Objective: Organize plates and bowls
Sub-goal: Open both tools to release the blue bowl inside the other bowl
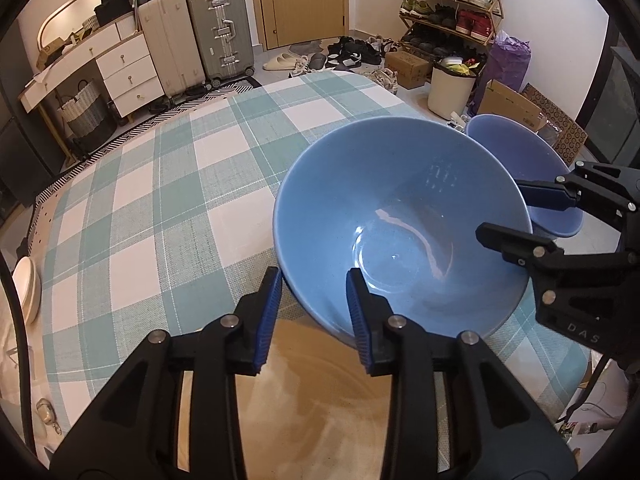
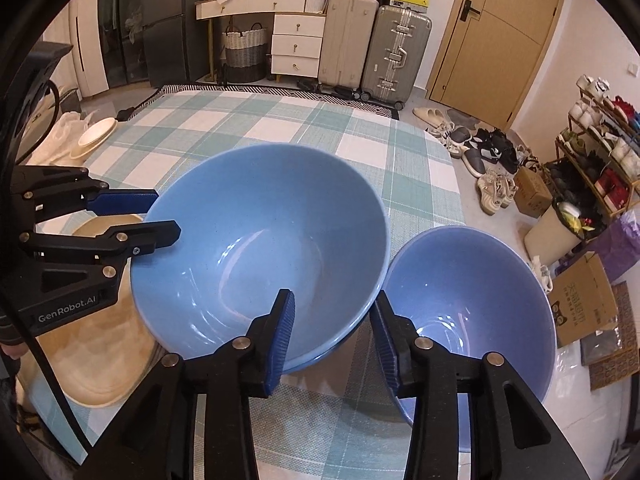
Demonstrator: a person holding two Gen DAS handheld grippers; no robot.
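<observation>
A large blue bowl [image 1: 400, 216] [image 2: 260, 240] stands on the checked tablecloth, and a second rim seems to show just under it. My left gripper [image 1: 314, 272] [image 2: 160, 216] straddles its near-left rim, one pad inside and one outside, with gaps showing, so it is open. My right gripper [image 2: 333, 294] [image 1: 500, 210] straddles the opposite rim the same way and is open, not pressing. A smaller blue bowl [image 2: 472, 312] [image 1: 520, 148] sits right beside the large one. A tan plate [image 1: 320, 400] [image 2: 92, 340] lies under my left gripper.
White plates [image 1: 26, 288] [image 2: 96, 136] rest at the table's far left edge. The green-and-white cloth [image 1: 160, 200] stretches away behind the bowls. Beyond the table are suitcases [image 2: 376, 48], a drawer unit, shoes, a bin [image 1: 450, 88] and cardboard boxes on the floor.
</observation>
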